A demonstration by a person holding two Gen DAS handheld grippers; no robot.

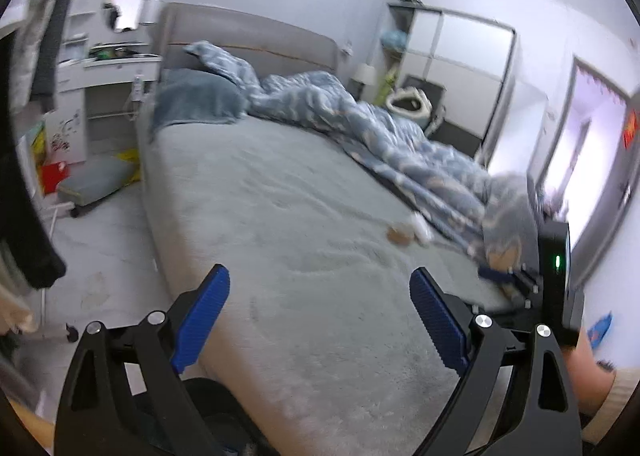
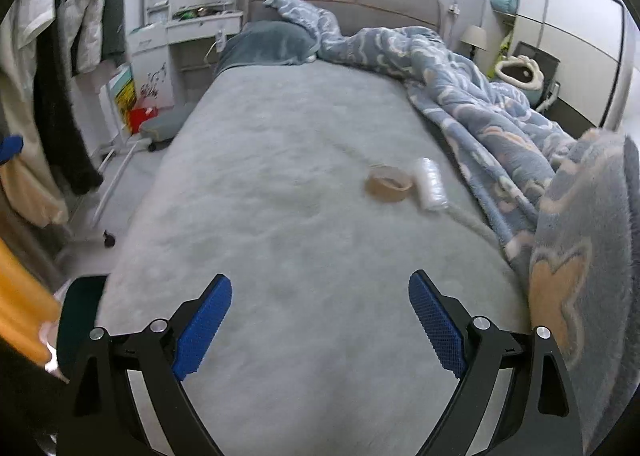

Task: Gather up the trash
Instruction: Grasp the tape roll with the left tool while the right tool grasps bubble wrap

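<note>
A brown tape roll (image 2: 389, 183) and a crumpled clear plastic bottle (image 2: 430, 184) lie side by side on the grey bed (image 2: 280, 175), next to the blue duvet. Both also show small in the left wrist view, the roll (image 1: 398, 235) and the bottle (image 1: 422, 228). My right gripper (image 2: 320, 320) is open and empty above the near part of the bed, well short of them. My left gripper (image 1: 320, 320) is open and empty over the bed's near corner. The right gripper's body (image 1: 554, 280) shows at the right of the left wrist view.
A rumpled blue duvet (image 2: 500, 107) covers the bed's right side. A stool on wheels (image 2: 164, 127), a red box (image 2: 140, 115) and a white dressing table (image 2: 192, 27) stand on the left. Clothes (image 2: 60, 75) hang at far left. A wardrobe (image 2: 572, 35) stands at right.
</note>
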